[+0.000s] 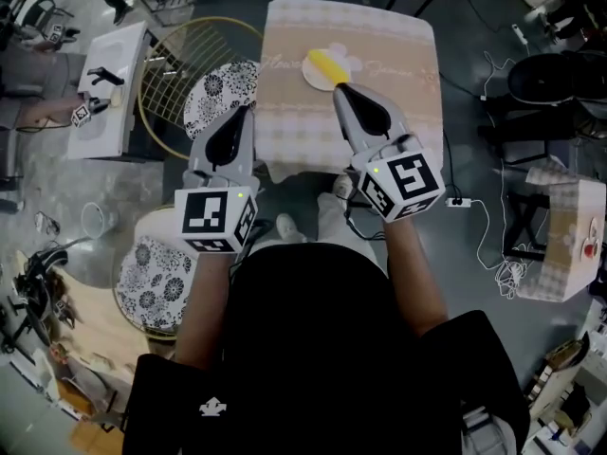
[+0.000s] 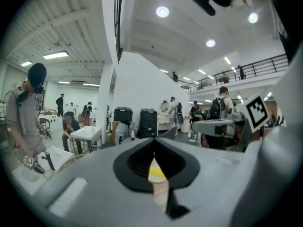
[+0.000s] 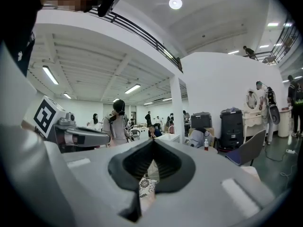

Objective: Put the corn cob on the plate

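Observation:
The yellow corn cob (image 1: 325, 63) lies on a small white plate (image 1: 315, 77) on the square table (image 1: 398, 55) with the beige cloth. My right gripper (image 1: 339, 88) is shut and empty, its tip just short of the plate's near edge. My left gripper (image 1: 248, 112) is also shut with nothing in it, held off the table's left front corner. In the left gripper view a sliver of yellow corn (image 2: 156, 173) shows past the closed jaws. The right gripper view shows closed jaws with a patterned cushion (image 3: 147, 188) beyond.
A round wire chair (image 1: 180, 64) with a floral cushion (image 1: 218, 93) stands left of the table. Another floral stool (image 1: 152, 278) is at lower left, and a white side table (image 1: 109, 93) is further left. Cables and a power strip (image 1: 460, 202) lie on the floor at right.

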Tool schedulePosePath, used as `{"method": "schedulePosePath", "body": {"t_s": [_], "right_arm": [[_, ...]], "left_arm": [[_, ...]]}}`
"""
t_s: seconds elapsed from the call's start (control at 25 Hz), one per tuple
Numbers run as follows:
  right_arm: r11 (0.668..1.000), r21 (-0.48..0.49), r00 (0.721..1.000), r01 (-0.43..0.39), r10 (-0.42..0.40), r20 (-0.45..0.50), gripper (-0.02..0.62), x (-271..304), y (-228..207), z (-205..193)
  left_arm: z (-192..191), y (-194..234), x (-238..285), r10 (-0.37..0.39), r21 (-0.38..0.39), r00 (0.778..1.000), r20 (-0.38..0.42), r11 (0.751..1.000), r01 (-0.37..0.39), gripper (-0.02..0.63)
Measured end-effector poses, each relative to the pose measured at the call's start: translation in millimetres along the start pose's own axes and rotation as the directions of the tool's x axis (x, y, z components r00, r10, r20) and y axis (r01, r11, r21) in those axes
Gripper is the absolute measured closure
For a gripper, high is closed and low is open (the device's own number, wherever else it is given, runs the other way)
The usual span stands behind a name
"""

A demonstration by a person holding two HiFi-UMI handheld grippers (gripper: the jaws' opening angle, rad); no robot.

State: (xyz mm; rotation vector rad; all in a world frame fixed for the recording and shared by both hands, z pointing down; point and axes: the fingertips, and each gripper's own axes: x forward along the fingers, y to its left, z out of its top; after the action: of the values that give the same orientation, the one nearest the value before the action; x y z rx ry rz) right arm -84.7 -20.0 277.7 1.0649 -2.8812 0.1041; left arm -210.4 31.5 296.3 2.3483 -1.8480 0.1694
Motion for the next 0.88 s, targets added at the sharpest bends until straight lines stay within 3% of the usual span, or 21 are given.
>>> {"method": "schedulePosePath", "body": {"t_s": [0.88], "right_arm": [[0.998,-0.06,0.999,0.026,-0.024,0.036,0.594,-44,64,13]], "left_arm": [[0,-21,-47,-0.066,-0.003,0.997,0.045,0.998,0.066,0.597]]}}
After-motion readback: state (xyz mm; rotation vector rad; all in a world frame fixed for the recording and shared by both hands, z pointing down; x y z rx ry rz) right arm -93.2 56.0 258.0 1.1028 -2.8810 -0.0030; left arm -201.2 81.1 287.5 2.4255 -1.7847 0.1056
